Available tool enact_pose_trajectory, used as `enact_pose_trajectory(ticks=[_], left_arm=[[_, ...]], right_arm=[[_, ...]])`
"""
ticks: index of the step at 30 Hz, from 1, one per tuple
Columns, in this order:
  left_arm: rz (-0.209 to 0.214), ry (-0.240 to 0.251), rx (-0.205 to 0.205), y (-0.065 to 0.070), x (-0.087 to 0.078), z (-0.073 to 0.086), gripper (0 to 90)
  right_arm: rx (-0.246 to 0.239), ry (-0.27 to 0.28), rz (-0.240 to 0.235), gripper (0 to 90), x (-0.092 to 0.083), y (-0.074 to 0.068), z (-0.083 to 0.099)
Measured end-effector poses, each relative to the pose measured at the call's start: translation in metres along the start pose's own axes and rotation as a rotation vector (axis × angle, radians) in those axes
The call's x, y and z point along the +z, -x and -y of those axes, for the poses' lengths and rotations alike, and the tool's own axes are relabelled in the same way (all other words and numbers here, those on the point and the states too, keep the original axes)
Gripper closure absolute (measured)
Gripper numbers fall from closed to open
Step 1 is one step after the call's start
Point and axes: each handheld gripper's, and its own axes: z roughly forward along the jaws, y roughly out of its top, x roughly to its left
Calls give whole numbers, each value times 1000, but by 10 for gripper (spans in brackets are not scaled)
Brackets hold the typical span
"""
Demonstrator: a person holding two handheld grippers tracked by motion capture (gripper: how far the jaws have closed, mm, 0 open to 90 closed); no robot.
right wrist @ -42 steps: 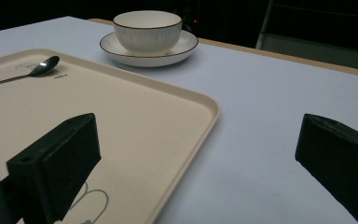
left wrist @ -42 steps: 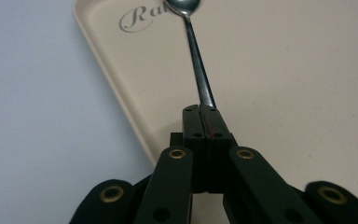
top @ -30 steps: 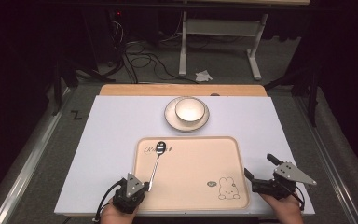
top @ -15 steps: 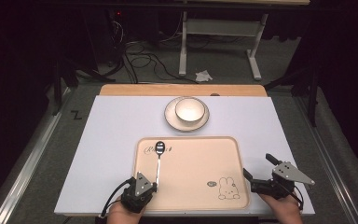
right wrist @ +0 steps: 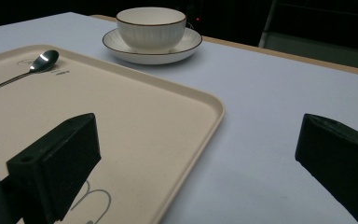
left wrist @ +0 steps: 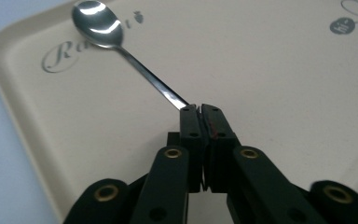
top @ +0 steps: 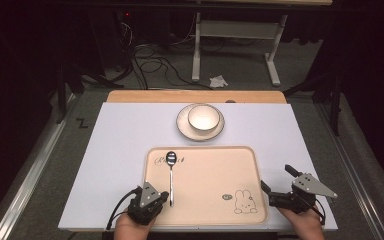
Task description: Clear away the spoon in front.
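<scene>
On the tray (top: 215,172), toward its 9 o'clock edge, lies the spoon (top: 170,175), bowl at 12 o'clock. The left gripper (top: 164,198), which sat off the tray's corner a second ago, has slid in and is closed on the handle's end, its jaws having just eased slightly. Its own view shows the pads (left wrist: 190,122) pinching the handle. The right gripper (top: 276,182) has stayed at 3 o'clock, wide open, holding nothing; its view shows the cup (right wrist: 151,25) on its saucer (right wrist: 186,46).
</scene>
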Motion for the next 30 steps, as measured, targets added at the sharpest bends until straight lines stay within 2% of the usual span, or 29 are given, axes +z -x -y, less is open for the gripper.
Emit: enact_pose_trajectory(ticks=[3, 5, 7, 10, 12, 15, 17, 21, 30], left_arm=[[-8, 34, -25, -14, -8, 0, 789], [-34, 72, -40, -24, -16, 1, 727], [-62, 89, -53, -34, -22, 1, 644], [-119, 117, -60, -48, -32, 4, 488], [-162, 124, -68, -58, -38, 6, 346], [-218, 127, -99, -75, -46, 8, 154], [-234, 137, -127, -84, -51, 11, 101], [-244, 149, -148, -90, -56, 14, 80], [-219, 141, -137, -87, -53, 14, 97]], right_arm=[[-3, 3, 0, 5, -1, 0, 0], [-4, 3, 3, 5, -1, 1, 0], [-4, 5, 1, 6, -1, 1, 0], [-2, 3, 3, 5, -1, 1, 0], [-3, 2, 5, 5, -1, 2, 1], [6, 0, 7, 5, -1, 3, 1], [9, 1, 9, 5, -1, 3, 2], [16, -1, 12, 5, -1, 5, 3], [18, 6, 11, 5, -3, 3, 2]])
